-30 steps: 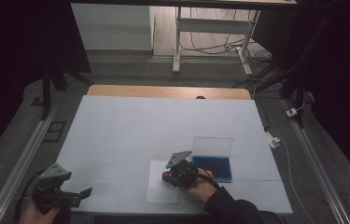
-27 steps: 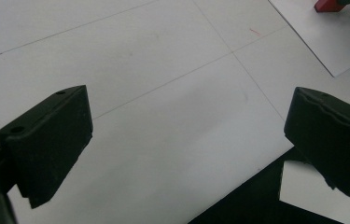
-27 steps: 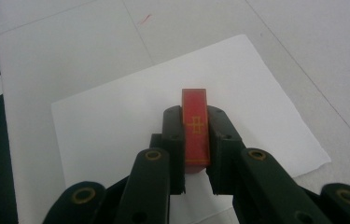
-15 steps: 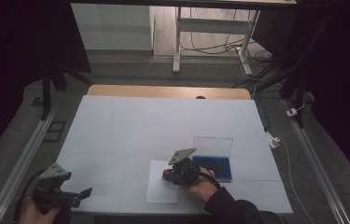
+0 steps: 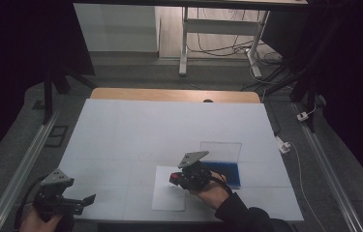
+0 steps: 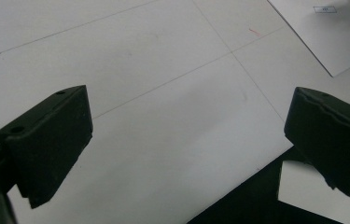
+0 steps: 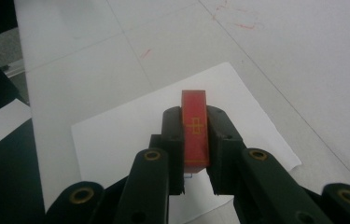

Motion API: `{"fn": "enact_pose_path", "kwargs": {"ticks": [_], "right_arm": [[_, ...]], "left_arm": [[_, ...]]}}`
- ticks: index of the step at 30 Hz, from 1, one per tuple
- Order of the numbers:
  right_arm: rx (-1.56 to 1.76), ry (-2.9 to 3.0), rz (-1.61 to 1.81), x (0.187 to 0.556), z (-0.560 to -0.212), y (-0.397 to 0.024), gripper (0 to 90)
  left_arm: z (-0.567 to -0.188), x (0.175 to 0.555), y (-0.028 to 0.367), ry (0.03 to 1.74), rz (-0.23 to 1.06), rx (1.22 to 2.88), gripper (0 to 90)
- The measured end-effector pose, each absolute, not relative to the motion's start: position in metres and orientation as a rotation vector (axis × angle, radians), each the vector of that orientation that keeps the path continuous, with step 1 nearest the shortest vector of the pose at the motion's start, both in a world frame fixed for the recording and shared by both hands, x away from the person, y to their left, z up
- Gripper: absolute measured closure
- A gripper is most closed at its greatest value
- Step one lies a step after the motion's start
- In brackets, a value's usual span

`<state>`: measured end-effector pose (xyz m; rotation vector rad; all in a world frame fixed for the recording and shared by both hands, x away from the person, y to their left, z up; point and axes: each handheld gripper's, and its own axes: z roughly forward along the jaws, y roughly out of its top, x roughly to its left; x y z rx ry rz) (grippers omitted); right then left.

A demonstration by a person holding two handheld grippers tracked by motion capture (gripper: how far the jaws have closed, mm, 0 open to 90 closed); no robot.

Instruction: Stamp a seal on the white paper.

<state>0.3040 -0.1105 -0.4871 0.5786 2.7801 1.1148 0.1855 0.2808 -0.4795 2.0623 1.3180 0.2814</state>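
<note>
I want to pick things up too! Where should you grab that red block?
Grip the red block across its two wide flat faces, as the right gripper does now, coming from its end. It is thin and long, so flat pads sit flush there and it won't twist.

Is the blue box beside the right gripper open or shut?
Open. The blue box has its clear lid standing up behind it, apart from the blue base, beside the right gripper.
</note>
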Motion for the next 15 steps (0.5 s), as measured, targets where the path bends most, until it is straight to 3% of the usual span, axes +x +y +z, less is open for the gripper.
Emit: {"fn": "enact_pose_path", "kwargs": {"ticks": [15], "right_arm": [[0.583, 2.76, 1.15, 0.301, -0.473, -0.122, 78.5]], "left_arm": [[-0.479, 0.185, 0.281, 1.317, 0.282, 2.06, 1.4]]}}
